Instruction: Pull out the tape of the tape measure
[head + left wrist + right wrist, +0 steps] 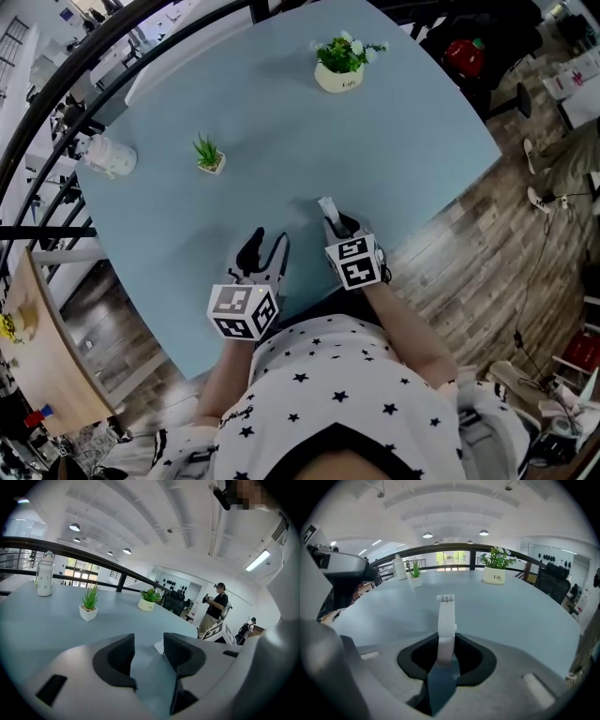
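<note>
The tape measure (446, 620) is a slim white case standing on edge on the pale blue table (375, 141). My right gripper (446, 645) is shut on its near end, and its far end sticks out past the jaws. In the head view the tape measure (328, 208) pokes out ahead of the right gripper (336, 225). My left gripper (265, 247) rests just to its left, near the table's front edge, open with nothing between its fingers. From the left gripper view, the left gripper (149, 651) shows bare table in its gap and a white corner of the tape measure (159, 646) beyond.
A flowering plant in a white pot (339, 66) stands at the far side of the table. A small green plant (209, 155) and a white bottle (108, 157) sit at the left. A dark railing (56, 103) curves round the left edge. A person (215, 609) stands beyond the table.
</note>
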Available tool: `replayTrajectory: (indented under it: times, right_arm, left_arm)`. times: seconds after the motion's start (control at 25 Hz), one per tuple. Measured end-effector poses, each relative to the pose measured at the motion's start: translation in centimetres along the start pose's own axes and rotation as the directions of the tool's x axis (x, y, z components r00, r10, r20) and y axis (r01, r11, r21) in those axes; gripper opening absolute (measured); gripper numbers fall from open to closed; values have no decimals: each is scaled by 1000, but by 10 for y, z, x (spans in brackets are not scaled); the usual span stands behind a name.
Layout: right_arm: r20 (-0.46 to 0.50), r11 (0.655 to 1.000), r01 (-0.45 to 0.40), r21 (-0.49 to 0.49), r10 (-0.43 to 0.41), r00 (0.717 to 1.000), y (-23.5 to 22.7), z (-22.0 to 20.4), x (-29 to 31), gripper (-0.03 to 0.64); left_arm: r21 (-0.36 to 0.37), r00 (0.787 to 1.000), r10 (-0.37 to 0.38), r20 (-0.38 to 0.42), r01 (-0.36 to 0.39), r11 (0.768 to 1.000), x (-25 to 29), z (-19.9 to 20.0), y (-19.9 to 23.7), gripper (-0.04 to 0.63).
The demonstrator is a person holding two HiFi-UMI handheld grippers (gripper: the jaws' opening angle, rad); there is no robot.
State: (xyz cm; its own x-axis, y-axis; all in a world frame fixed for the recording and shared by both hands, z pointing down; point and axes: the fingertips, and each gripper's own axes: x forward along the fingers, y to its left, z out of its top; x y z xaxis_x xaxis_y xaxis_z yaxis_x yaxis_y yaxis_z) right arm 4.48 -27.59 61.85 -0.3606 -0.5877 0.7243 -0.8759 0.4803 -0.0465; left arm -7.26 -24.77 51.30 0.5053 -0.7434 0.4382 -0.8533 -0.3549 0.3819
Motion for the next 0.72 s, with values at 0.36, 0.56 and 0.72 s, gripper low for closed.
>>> replayTrajectory:
  times: [0.36,0.56,0.72]
  right_arm:
    - [25,976,-90,-198,96,995,23,10,-11,100]
    - [35,945,-121,-304,139,990,38,18,-21,100]
    - [48,913,-139,-383,169,984,51,24,-33,100]
  left_arm:
    - [34,1000,-12,12,12,999,2,3,-15,173]
    - [39,1000,-20,-1,20,999,0,1,-22,172]
    - [25,999,-32,-2,32,999,-6,2,-26,167]
